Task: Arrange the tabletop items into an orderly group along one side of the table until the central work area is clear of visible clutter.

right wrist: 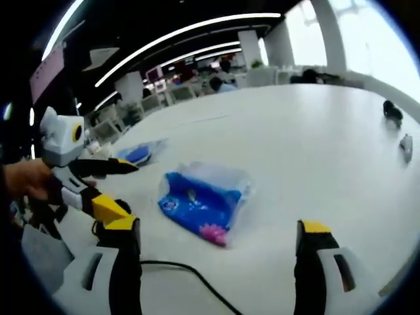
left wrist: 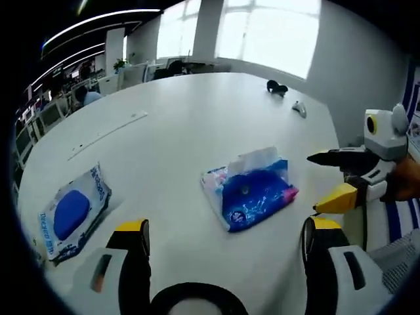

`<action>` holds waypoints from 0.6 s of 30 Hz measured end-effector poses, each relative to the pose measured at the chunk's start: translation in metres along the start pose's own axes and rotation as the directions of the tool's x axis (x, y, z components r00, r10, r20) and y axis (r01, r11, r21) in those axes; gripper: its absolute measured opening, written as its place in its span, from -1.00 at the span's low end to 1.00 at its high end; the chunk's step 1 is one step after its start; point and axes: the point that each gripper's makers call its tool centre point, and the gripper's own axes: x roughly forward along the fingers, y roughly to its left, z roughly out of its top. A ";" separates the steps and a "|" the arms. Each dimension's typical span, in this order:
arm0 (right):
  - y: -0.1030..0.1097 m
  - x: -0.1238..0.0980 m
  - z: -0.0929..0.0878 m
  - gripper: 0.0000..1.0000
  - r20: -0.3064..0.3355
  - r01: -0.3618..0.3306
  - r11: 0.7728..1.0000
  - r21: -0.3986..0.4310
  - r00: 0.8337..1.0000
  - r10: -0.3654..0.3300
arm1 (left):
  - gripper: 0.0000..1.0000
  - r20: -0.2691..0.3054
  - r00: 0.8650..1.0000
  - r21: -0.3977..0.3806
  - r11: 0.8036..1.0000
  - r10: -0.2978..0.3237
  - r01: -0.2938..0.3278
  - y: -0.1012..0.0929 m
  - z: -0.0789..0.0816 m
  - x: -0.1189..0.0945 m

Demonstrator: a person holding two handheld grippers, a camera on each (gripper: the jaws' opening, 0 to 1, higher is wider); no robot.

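Observation:
A blue tissue pack [left wrist: 252, 190] with a white tissue sticking up lies in the middle of the white table [left wrist: 184, 125]. My left gripper [left wrist: 226, 233] is open just short of it, nothing between its jaws. My right gripper [left wrist: 331, 178] comes in from the right, open, its tips close beside the pack's right end. In the right gripper view the same tissue pack [right wrist: 203, 200] lies ahead of my open right gripper [right wrist: 216, 233], and the left gripper [right wrist: 119, 189] reaches in from the left. A flat wet-wipes pack [left wrist: 72, 213] [right wrist: 139, 154] lies apart to the left.
Far across the table sit a small black object [left wrist: 277, 86] [right wrist: 392, 110] and a small white one [left wrist: 299, 108] [right wrist: 407, 146]. A black cable [right wrist: 190, 275] runs below the right gripper. A hand [right wrist: 26, 177] holds the left gripper. Desks and windows stand beyond the table.

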 end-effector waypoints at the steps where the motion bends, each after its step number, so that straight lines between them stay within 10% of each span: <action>1: -0.003 0.001 -0.001 0.88 -0.004 0.008 1.000 0.005 1.000 -0.008 | 0.98 0.005 1.000 0.005 1.000 0.009 -0.009 0.001 0.003 0.003; 18: -0.020 0.021 -0.003 0.69 -0.037 0.046 0.997 0.066 0.998 -0.044 | 0.83 -0.034 0.997 0.005 0.998 0.063 -0.063 0.016 0.006 0.037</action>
